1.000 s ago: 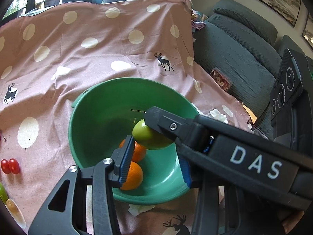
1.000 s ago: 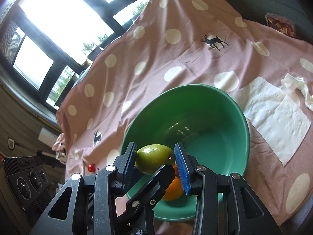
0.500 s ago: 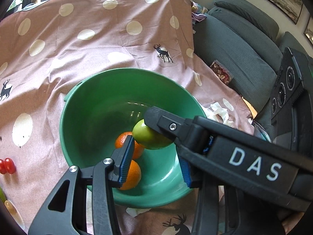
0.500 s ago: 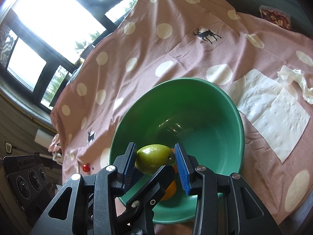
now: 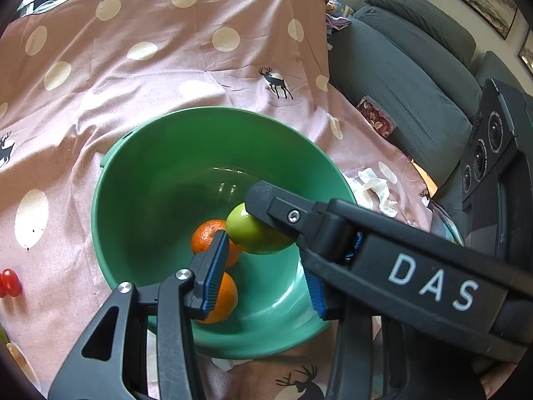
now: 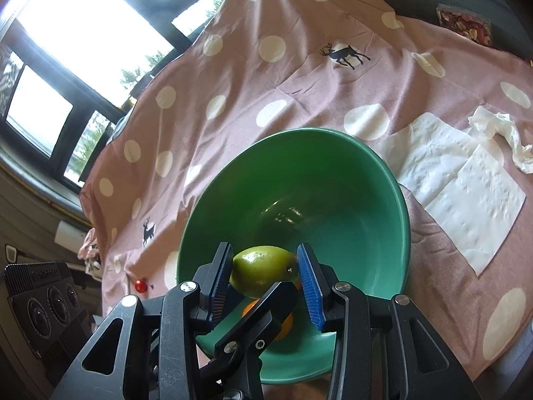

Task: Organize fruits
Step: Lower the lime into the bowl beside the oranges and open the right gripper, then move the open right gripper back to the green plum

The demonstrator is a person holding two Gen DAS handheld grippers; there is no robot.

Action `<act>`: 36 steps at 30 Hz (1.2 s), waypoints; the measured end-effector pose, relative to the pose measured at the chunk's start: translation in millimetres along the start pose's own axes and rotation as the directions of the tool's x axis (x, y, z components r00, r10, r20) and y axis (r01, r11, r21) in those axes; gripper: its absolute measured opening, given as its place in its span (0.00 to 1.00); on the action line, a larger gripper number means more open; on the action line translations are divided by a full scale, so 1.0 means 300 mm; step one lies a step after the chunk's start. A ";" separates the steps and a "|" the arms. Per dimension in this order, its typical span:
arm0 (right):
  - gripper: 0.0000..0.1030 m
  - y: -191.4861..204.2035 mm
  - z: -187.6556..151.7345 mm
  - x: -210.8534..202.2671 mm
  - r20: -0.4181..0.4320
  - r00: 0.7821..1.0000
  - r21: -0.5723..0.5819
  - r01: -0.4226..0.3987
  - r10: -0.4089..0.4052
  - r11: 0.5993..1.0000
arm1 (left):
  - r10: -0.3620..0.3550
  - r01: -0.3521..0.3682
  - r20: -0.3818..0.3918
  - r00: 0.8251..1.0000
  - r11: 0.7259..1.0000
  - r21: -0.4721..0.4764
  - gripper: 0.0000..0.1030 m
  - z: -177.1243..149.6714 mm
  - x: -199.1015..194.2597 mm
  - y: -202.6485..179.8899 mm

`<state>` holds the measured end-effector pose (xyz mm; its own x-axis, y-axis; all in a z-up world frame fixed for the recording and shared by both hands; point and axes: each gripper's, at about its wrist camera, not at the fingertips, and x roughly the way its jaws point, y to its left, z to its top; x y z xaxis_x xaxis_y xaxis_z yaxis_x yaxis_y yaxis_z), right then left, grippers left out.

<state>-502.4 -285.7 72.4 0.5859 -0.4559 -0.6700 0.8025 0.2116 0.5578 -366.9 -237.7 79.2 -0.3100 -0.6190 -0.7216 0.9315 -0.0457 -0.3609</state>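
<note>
A green bowl (image 5: 213, 111) stands on the pink dotted cloth with two oranges (image 5: 208, 236) in its bottom. My right gripper (image 6: 265, 260) is shut on a green lime (image 6: 261, 266) and holds it over the near side of the bowl (image 6: 299, 131). In the left wrist view the lime (image 5: 256, 233) shows under the right gripper's black finger (image 5: 289, 215). My left gripper (image 5: 266, 268) hovers over the bowl's near rim just below the lime, open, with nothing between its blue pads. One of its fingers (image 6: 263, 313) crosses beneath the lime. The oranges (image 6: 250, 306) are mostly hidden.
Red cherry tomatoes (image 5: 8, 281) lie on the cloth left of the bowl. White paper napkins (image 6: 466, 196) and a crumpled tissue (image 5: 376, 190) lie to its right. A grey sofa (image 5: 416, 76) with a snack packet (image 5: 376, 120) borders the cloth on the right.
Both views have drifted slightly over the bowl. The lime stays gripped by the right gripper and the left jaws keep the same gap.
</note>
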 end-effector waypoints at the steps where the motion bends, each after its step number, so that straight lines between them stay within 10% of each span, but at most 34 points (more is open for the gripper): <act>1: 0.42 0.000 0.001 0.001 0.000 1.000 -0.001 0.002 -0.002 1.000 | -0.002 0.002 -0.002 1.000 1.000 0.000 0.42 0.000 0.001 0.001; 36: 0.42 -0.012 0.002 0.004 -0.003 0.999 0.013 0.054 -0.054 0.998 | 0.012 -0.013 -0.050 0.999 1.000 -0.023 0.38 -0.002 0.016 0.003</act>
<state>-504.7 -287.5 70.0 0.5424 -0.4637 -0.7005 0.8312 0.1754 0.5276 -367.7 -240.1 75.1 -0.3079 -0.5798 -0.7543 0.9307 -0.0192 -0.3652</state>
